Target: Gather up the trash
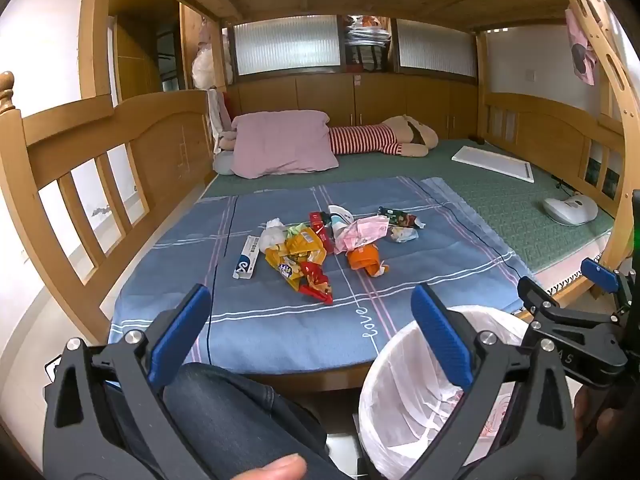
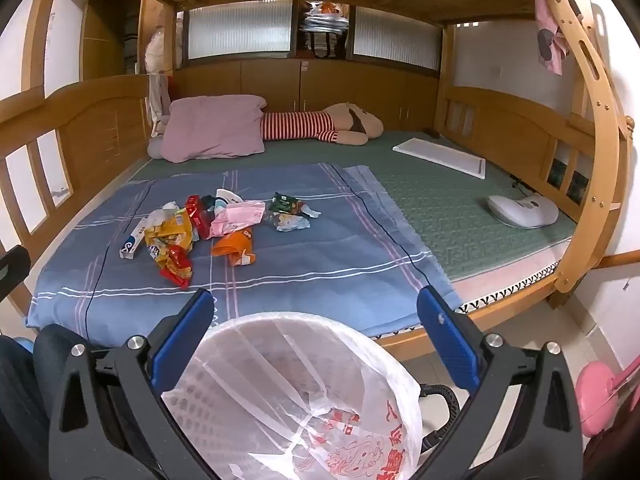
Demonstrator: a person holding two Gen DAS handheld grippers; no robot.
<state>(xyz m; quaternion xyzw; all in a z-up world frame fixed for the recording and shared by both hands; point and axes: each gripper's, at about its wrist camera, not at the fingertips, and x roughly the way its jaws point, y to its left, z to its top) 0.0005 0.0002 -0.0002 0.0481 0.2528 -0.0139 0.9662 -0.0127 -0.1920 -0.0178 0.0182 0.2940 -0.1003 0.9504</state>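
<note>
Both grippers, left point(image 1: 312, 312) and right point(image 2: 316, 320), gape, holding nothing. Trash pile point(image 1: 316, 244) lies on the blue sheet point(image 1: 280, 320) at 12 o'clock; lined bin point(image 2: 292, 396) below at 6. You take the nearest red wrapper point(image 1: 316, 284) first, pinching one edge.

Glossy foil wrappers point(image 1: 298, 258) on matt cotton sheet point(image 1: 280, 320) (woven); varnished wood bedframe point(image 1: 120, 128).

One lined trash bin point(image 2: 296, 396), one pink pillow point(image 1: 282, 144), one striped plush toy point(image 1: 380, 140), one toothpaste box point(image 1: 247, 258).
</note>
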